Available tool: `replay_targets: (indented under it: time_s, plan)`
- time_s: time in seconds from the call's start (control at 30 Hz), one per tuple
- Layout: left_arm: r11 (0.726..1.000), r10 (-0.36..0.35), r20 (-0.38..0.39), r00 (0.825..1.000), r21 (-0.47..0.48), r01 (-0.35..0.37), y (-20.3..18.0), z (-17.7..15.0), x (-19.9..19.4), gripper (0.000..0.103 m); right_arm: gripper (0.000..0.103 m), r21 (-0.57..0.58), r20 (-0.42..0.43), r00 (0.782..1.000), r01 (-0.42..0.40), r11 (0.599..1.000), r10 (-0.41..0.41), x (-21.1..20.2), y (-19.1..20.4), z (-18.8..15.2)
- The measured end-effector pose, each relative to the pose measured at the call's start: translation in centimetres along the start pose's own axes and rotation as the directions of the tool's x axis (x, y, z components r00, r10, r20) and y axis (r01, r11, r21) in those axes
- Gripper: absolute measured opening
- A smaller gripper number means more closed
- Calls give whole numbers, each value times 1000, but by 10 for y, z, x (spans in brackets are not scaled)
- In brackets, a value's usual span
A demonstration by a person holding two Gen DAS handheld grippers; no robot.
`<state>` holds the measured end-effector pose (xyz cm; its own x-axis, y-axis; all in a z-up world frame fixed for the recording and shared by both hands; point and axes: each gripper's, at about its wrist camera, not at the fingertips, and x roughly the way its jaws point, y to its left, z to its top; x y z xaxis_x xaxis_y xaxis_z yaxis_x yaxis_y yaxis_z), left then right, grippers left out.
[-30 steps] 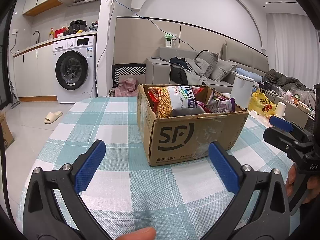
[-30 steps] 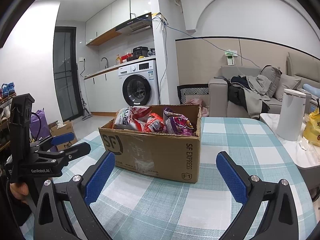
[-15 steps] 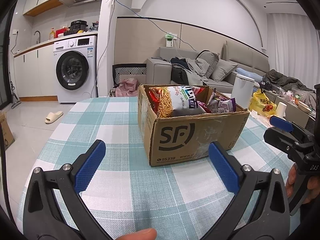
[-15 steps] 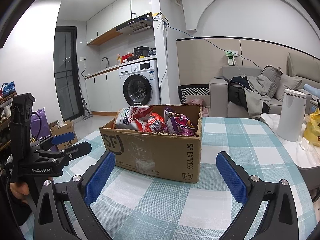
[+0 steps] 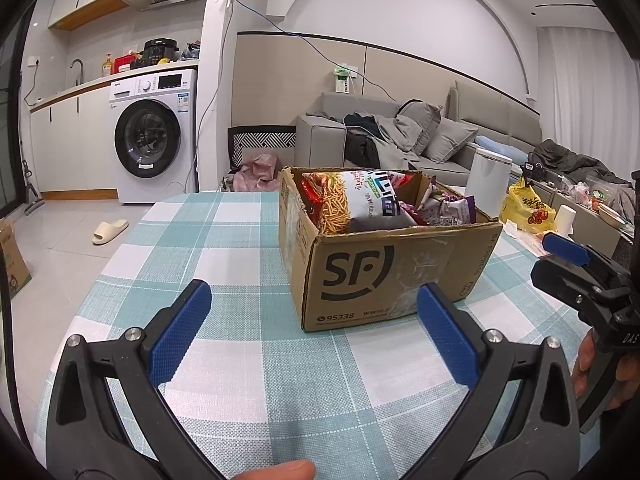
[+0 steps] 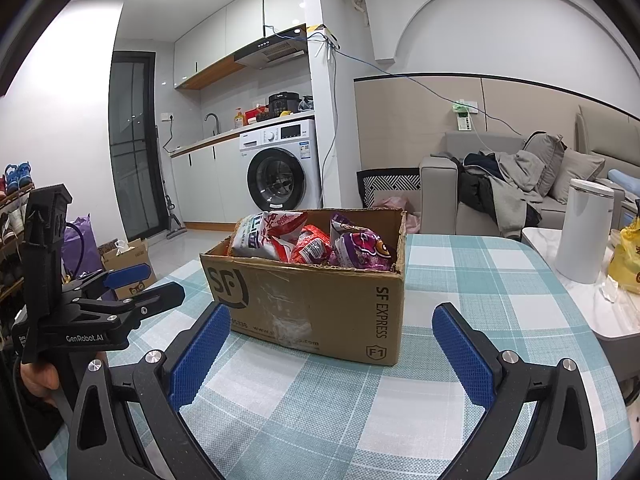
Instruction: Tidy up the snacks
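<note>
left wrist view: cardboard box [image 5: 384,276] of snacks [image 5: 360,204] sits ahead and a bit right of the left gripper [image 5: 312,332] on the checked desk [image 5: 224,240]; jaws spread wide, holding nothing.
right wrist view: box dead ahead of the right gripper [image 6: 332,350], long side running left-right, jaws wide and empty.
nearer: honestly looks about even.

Hardly any change: cardboard box [image 5: 390,264] sits a touch nearer in the left wrist view, and likewise in the right wrist view; both cameras creep forward.
</note>
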<state>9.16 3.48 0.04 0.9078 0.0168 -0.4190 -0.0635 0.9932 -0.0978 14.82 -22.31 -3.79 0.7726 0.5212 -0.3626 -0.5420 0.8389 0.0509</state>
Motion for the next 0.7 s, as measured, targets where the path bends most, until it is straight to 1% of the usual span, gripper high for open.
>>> replay_targets:
  time_s: [0.7]
  plan:
    - [1000, 4, 1, 1000, -3, -4, 2, 0, 0, 102, 103, 0, 0, 1000, 0, 1000, 0, 0, 1, 0]
